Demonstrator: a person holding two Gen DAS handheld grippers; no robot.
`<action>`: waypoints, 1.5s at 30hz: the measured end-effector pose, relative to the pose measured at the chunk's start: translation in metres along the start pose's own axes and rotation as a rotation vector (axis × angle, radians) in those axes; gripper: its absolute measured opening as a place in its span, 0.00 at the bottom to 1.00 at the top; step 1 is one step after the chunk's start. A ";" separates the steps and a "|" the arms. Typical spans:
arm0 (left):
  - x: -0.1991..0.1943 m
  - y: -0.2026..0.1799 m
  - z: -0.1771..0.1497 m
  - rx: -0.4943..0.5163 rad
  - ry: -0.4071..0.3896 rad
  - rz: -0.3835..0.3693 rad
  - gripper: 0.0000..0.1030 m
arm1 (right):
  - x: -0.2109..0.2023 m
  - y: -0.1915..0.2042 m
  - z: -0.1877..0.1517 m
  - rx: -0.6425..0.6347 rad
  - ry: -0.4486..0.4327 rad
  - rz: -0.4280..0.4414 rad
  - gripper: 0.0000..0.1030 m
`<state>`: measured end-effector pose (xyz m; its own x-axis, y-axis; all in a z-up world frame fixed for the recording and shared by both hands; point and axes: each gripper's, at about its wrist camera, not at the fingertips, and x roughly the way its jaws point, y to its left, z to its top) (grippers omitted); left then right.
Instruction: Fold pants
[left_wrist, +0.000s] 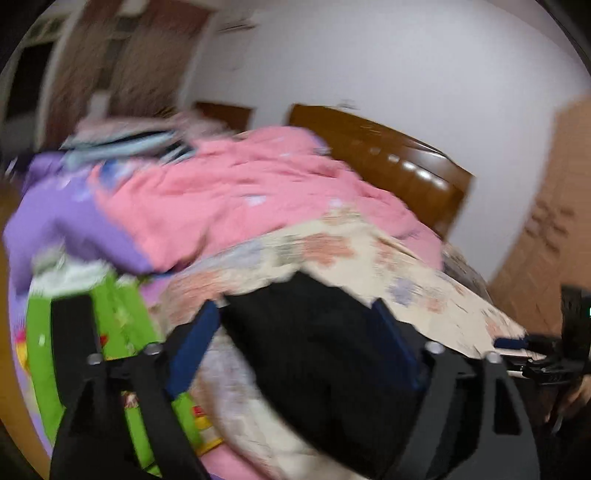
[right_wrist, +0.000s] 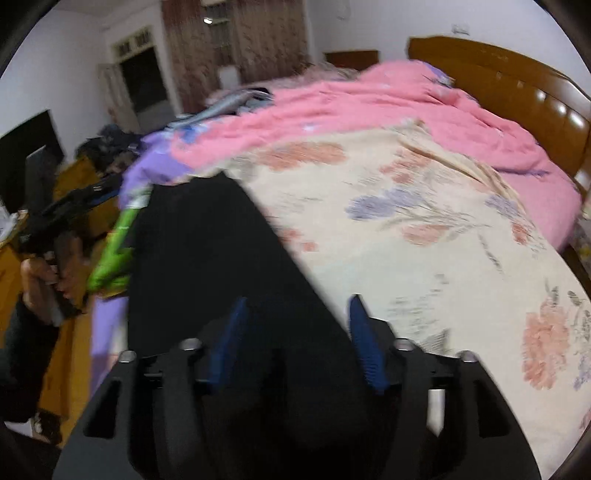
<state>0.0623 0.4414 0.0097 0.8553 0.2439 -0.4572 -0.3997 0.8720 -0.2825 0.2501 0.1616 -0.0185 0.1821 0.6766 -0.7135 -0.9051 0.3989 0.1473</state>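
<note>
On floral quilt (right_wrist: 424, 229), soft black pants (right_wrist: 207, 251).

Both the left hand-held gripper (left_wrist: 295, 310) and the right hand-held gripper (right_wrist: 295, 306) have jaws spread wide apart

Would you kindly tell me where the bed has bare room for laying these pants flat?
The floral sheet lies bare between the black pants and the pink quilt. Left of the pants, the green item and purple bedding crowd in.
</note>
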 end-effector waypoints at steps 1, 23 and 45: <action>0.004 -0.015 0.000 0.045 0.027 -0.028 0.90 | 0.001 0.012 -0.002 -0.025 0.010 0.011 0.71; 0.085 -0.168 -0.108 0.435 0.439 -0.089 0.99 | -0.075 -0.055 -0.136 0.330 0.134 -0.374 0.86; -0.025 -0.251 -0.171 0.489 0.456 -0.184 0.98 | -0.290 -0.030 -0.338 0.765 -0.082 -0.728 0.86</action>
<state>0.0851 0.1439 -0.0522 0.6285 -0.0360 -0.7770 0.0247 0.9993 -0.0263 0.0943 -0.2553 -0.0476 0.6343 0.1462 -0.7592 -0.0898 0.9892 0.1155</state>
